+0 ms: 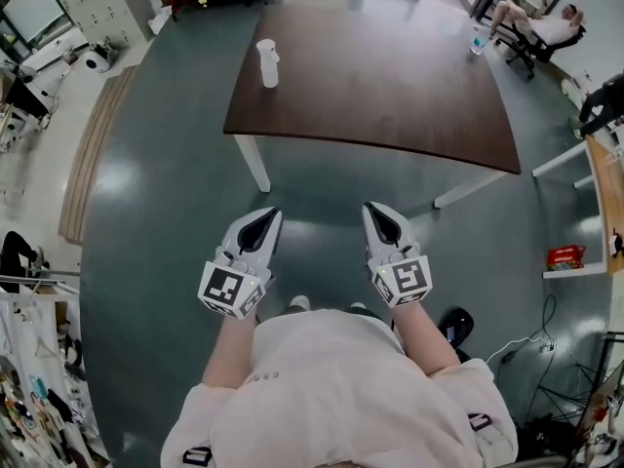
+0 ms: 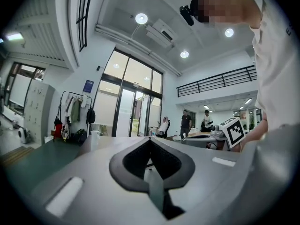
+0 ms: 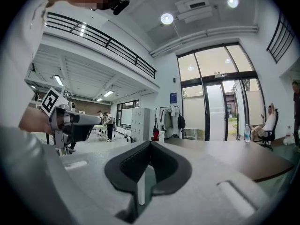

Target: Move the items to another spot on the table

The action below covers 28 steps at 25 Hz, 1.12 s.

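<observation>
A white lidded container point(image 1: 267, 63) stands near the far left corner of the dark brown table point(image 1: 390, 105). A clear water bottle point(image 1: 478, 39) stands at the far right corner. My left gripper point(image 1: 270, 214) and right gripper point(image 1: 373, 208) hover side by side over the floor, short of the table's near edge. Both are shut with nothing between the jaws. In the left gripper view, my left gripper point(image 2: 150, 141) points across the tabletop, with the white container point(image 2: 94, 138) left of it. Beyond my right gripper point(image 3: 150, 144), the right gripper view shows the water bottle point(image 3: 247, 133) far to the right.
White table legs point(image 1: 255, 162) stand under the near edge. A person sits on a chair point(image 1: 534, 27) behind the table's right corner. A desk with a red box point(image 1: 565, 256) is at the right, and cables lie on the floor point(image 1: 526, 349).
</observation>
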### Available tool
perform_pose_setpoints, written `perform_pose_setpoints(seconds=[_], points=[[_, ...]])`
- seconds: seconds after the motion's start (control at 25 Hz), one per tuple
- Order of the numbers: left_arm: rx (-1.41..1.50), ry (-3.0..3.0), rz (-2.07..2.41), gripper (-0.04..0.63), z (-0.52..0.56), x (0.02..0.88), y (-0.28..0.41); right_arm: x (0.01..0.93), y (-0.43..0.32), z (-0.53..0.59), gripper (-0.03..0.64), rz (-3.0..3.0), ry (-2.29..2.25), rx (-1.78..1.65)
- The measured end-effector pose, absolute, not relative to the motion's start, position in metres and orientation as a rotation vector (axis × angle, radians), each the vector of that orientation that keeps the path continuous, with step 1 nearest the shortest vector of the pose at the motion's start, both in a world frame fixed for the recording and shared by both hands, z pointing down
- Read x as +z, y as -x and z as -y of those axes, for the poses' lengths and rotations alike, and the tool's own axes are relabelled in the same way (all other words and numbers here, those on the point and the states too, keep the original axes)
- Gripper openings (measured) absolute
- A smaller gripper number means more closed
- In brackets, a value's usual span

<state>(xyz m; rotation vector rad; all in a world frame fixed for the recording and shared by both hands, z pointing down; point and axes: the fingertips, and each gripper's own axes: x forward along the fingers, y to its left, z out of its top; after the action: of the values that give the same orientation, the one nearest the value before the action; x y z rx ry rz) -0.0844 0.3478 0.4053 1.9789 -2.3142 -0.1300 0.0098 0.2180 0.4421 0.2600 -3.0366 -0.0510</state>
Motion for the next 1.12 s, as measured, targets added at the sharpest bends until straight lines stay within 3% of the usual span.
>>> perform_pose_setpoints(seconds=[0.44, 1.0, 1.12], points=[[-0.165, -1.76, 2.418, 0.017, -0.383, 0.433, 0.185, 0.456, 0.094, -0.215, -0.009, 3.008, -0.125, -0.027], [-0.129, -1.637, 2.546, 0.017, -0.257, 0.428, 0.334, 0.459, 0.279, -0.091, -0.006, 2.997, 0.178, -0.079], [-0.123, -1.621, 2.539, 0.017, -0.238, 0.431, 0.36, 0.467, 0.316, -0.075, 0.039, 2.96, 0.209, -0.067]])
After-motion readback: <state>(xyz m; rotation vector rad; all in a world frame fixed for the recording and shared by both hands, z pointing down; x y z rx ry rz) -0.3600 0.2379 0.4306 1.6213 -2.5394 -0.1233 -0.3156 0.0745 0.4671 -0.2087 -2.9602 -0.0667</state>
